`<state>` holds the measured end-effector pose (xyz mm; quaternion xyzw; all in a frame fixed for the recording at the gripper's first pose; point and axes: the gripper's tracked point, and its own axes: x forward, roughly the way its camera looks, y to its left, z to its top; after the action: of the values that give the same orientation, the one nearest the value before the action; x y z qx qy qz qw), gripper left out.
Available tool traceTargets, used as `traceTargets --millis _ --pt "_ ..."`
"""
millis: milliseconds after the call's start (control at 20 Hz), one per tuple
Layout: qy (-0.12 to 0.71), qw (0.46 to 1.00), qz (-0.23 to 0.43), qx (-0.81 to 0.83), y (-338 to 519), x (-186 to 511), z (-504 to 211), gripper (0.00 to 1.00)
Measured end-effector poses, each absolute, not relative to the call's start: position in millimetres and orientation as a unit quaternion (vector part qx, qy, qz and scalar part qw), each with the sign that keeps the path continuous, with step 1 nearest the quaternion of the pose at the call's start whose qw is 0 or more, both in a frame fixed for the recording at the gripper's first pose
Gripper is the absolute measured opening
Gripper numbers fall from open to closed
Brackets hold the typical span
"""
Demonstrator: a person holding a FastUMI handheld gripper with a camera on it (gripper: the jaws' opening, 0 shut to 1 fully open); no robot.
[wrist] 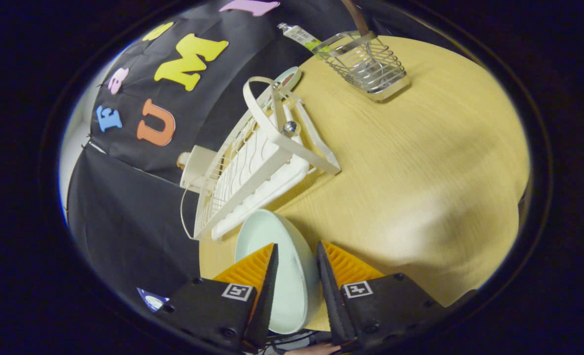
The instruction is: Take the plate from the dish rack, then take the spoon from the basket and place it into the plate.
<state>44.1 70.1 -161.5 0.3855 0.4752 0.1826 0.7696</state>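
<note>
While clamped edge-on in gripper (296, 264), plate (282, 246), beside dish rack (252, 167)

Plate (292, 266), pale mint, on edge.
We log it clamped between hand-held gripper (296, 261) fingers, beside white dish rack (252, 167); wire basket (366, 64) beyond.

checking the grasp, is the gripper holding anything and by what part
The gripper holds the pale plate by its rim, one of the fingers on each face.
</note>
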Motion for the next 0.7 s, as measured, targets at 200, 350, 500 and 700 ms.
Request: traceTargets --millis 200,350,500,700 --pt "0.423 0.822 0.179 0.335 51 50 -145 0.59" --pt "0.355 0.882 0.167 0.262 29 54 -122 0.7" --pt "0.276 0.933 0.133 0.188 -2 57 -96 0.86" --pt "0.173 0.971 0.095 0.133 -33 56 -61 0.98"
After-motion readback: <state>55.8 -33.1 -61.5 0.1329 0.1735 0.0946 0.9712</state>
